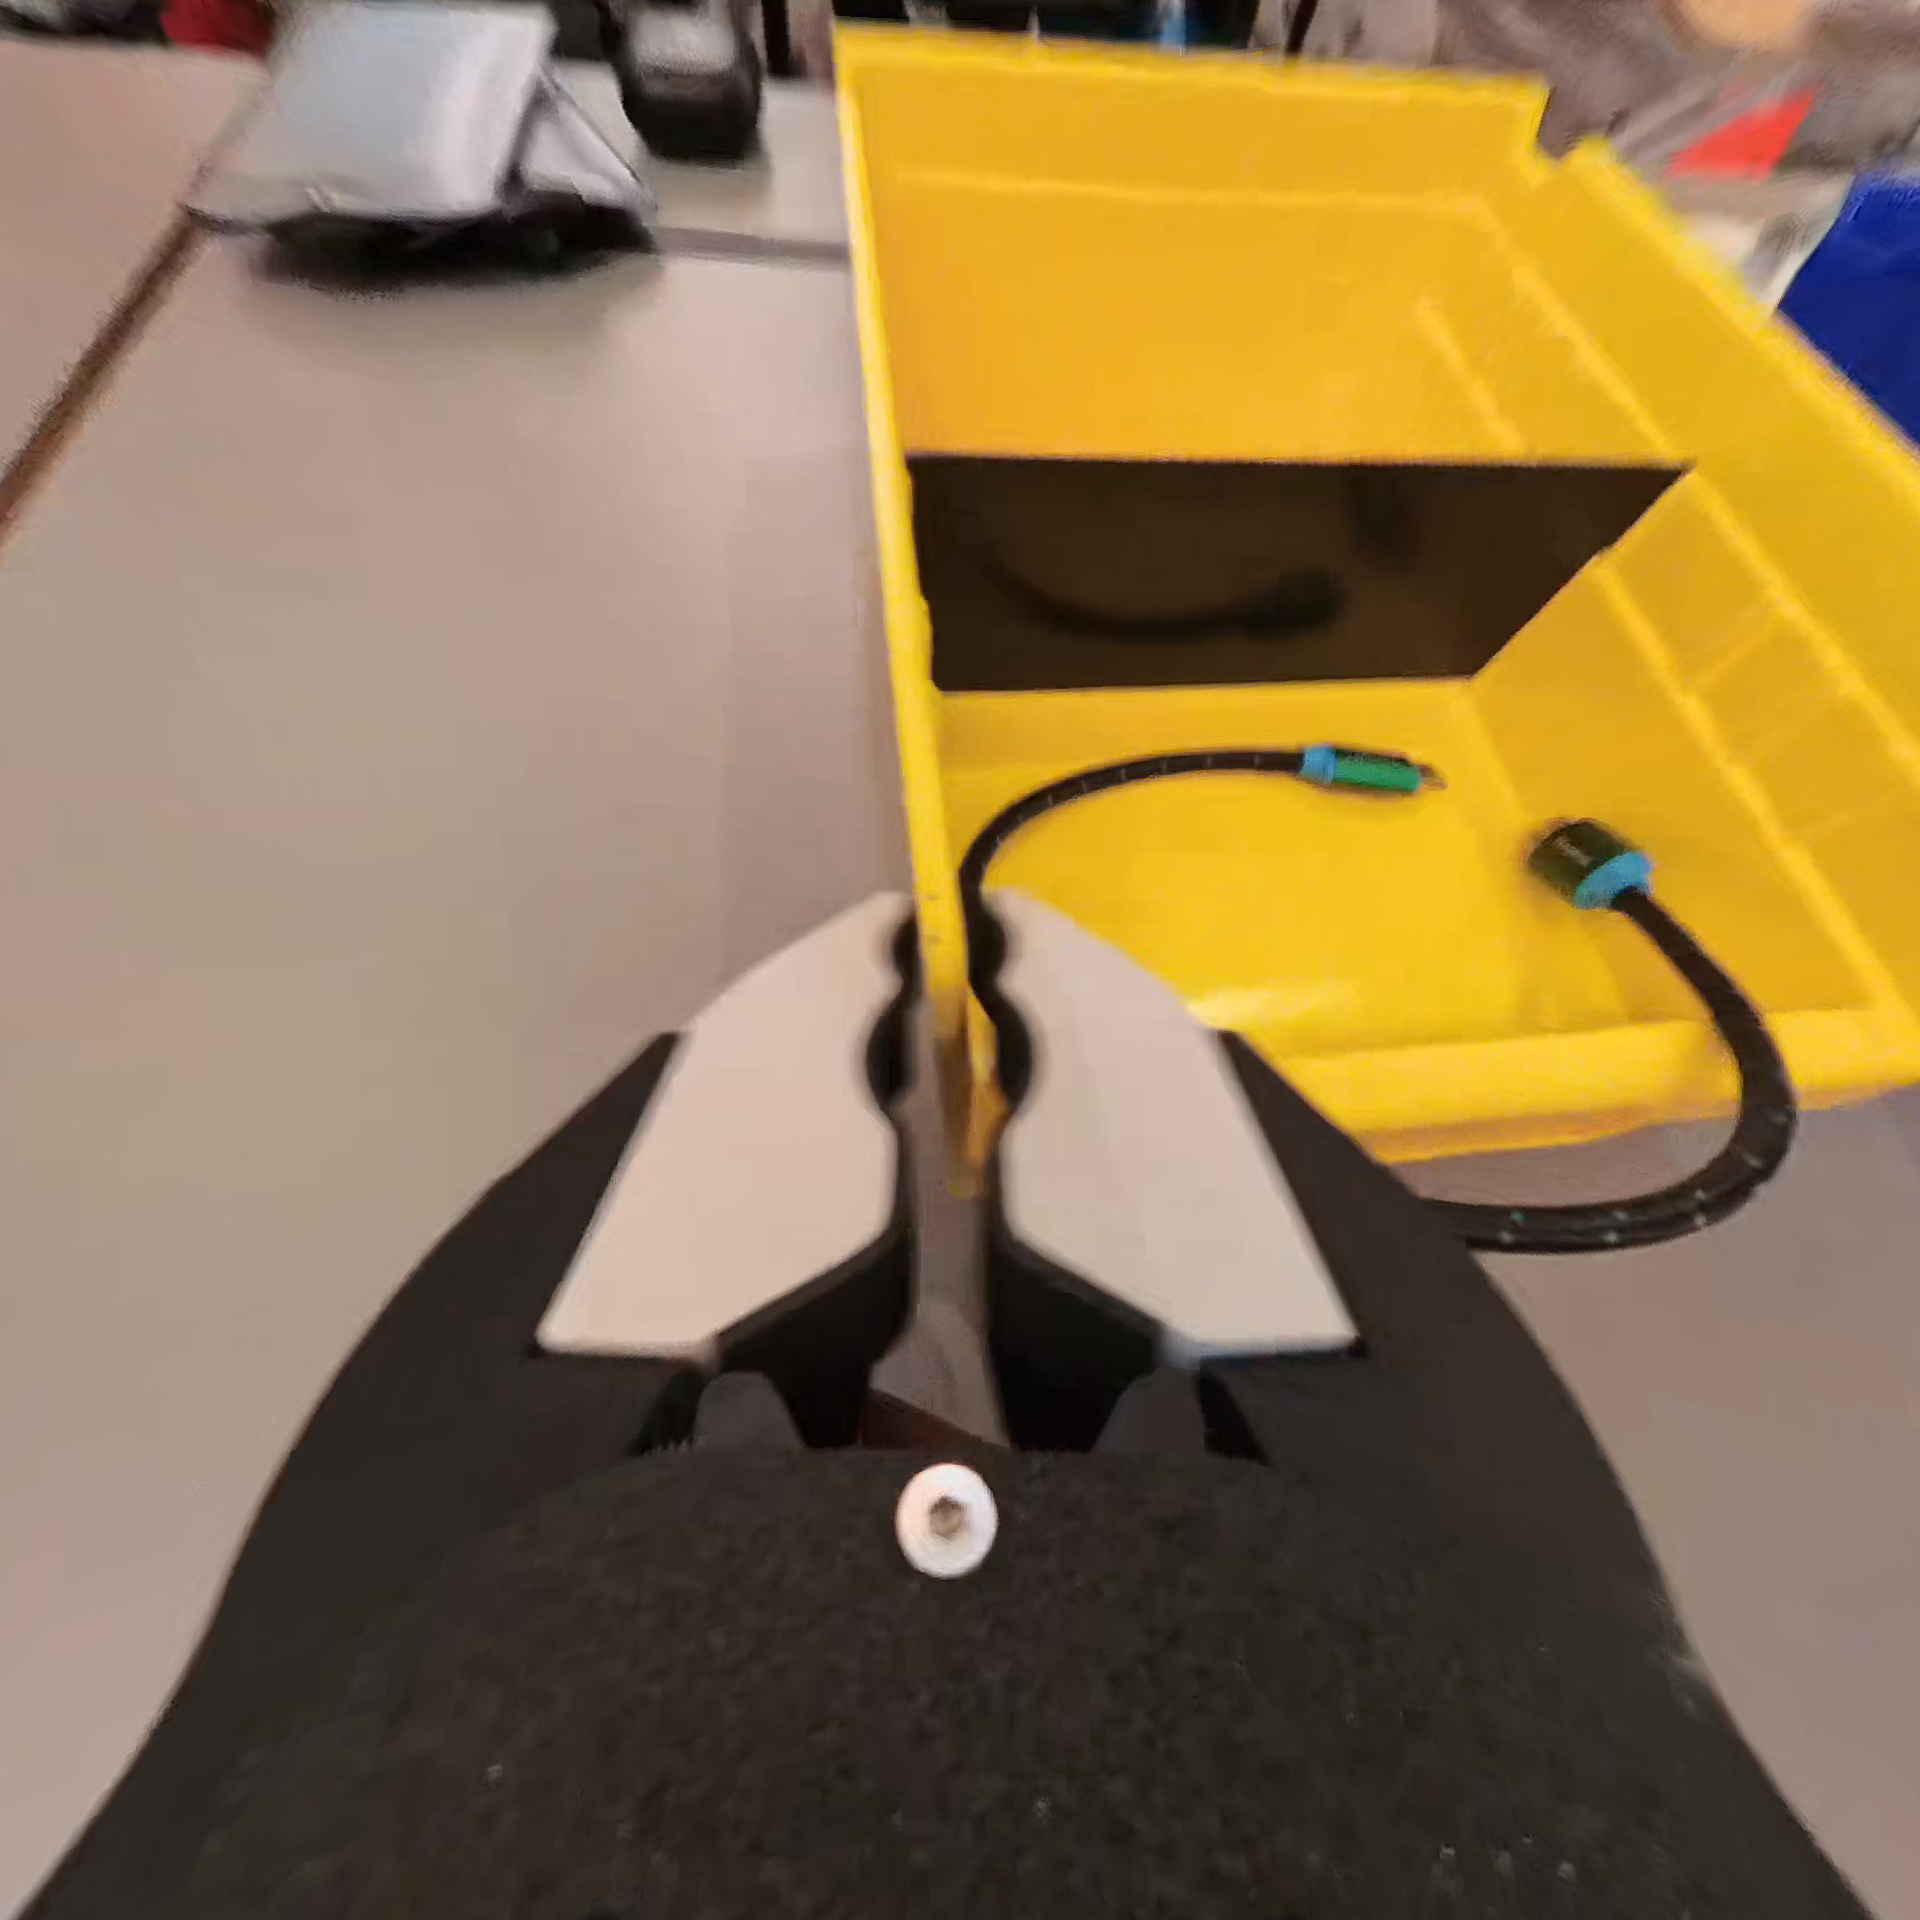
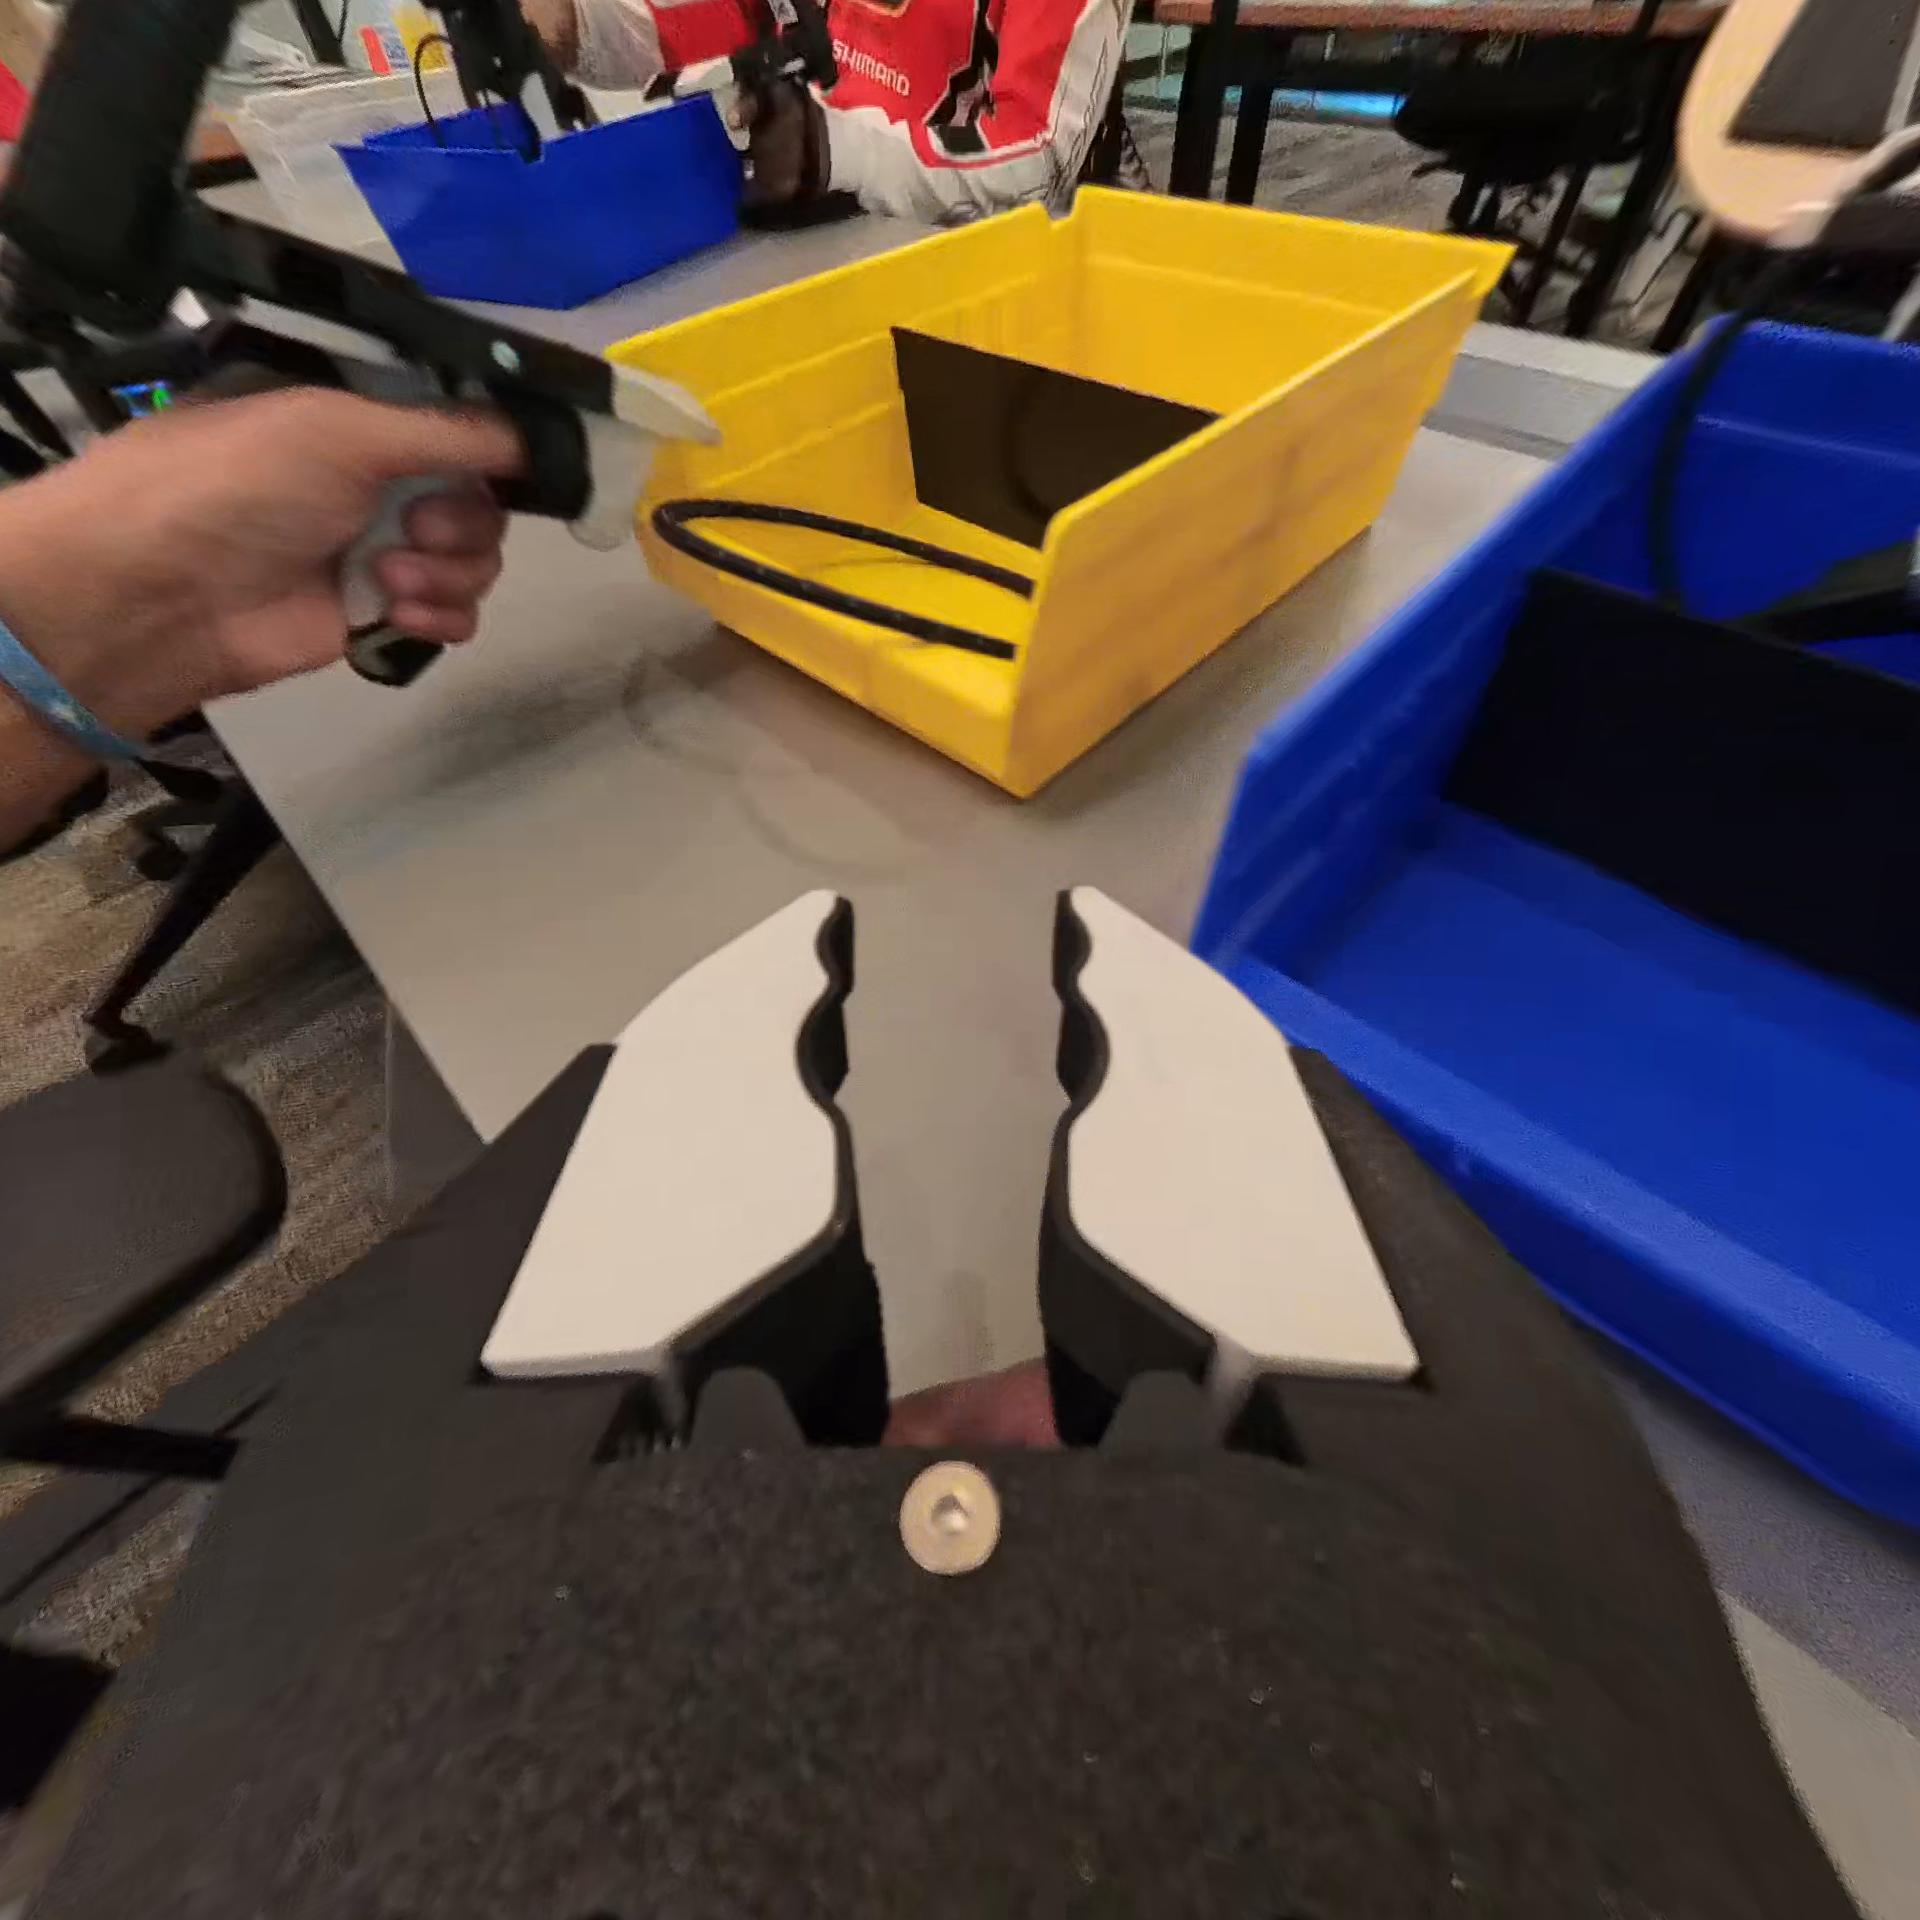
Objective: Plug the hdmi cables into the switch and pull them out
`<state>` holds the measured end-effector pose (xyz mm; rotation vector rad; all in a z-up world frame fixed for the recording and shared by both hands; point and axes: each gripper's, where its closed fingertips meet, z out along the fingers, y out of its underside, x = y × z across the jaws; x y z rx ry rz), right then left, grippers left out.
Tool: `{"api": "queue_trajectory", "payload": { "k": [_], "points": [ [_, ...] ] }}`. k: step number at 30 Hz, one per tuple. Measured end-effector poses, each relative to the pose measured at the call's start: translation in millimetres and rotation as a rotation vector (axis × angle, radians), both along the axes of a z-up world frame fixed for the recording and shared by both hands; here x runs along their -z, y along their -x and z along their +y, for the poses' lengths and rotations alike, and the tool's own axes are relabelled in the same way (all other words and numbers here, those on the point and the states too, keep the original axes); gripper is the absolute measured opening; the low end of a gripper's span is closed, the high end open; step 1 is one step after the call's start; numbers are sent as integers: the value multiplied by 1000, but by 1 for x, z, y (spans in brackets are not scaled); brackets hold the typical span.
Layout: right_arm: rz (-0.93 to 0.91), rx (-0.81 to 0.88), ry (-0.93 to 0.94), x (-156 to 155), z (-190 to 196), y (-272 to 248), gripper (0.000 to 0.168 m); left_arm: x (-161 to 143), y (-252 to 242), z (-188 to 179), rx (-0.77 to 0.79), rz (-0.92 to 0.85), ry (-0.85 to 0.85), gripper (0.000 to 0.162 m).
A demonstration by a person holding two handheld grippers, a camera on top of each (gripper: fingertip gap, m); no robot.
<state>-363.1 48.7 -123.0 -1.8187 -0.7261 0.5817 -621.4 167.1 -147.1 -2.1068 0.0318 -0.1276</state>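
Observation:
A black braided HDMI cable (image 1: 1122, 774) lies in the front part of the yellow bin (image 1: 1558, 1081). Its two green plugs with blue collars (image 1: 1361, 774) (image 1: 1579, 862) rest on the bin floor, and its loop hangs over the front lip. My left gripper (image 1: 951, 914) is at the bin's front left corner, jaws almost together; the corner edge shows in the thin gap, nothing visibly held. The right wrist view shows it (image 2: 665, 436) in a hand beside the cable loop (image 2: 831, 530). My right gripper (image 2: 954, 904) is open and empty over the table. No switch is in view.
A black divider (image 1: 1247, 571) (image 2: 1018, 436) crosses the yellow bin (image 2: 1143, 644). A blue bin (image 2: 1558, 1039) with a dark divider stands close at the right. Another blue bin (image 2: 540, 208) and a person sit across the grey table (image 2: 623, 831). A grey bag (image 1: 416, 135) lies far left. The gap from one gripper's tips to the other's is roughly 30 centimetres.

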Motion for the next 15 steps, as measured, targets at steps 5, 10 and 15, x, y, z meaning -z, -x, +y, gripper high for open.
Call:
{"api": "queue_trajectory", "payload": {
  "k": [5,10,15],
  "points": [
    [-79,168,-63,-5,43,38,53,6,-12,-39,-14,116,-9,5],
    [-99,159,95,23,56,63,43,4,-13,-122,-58,73,-60,6],
    [-165,149,77,14,24,75,10,-10,-10,-169,-178,121,-127,4]
  ]
}}
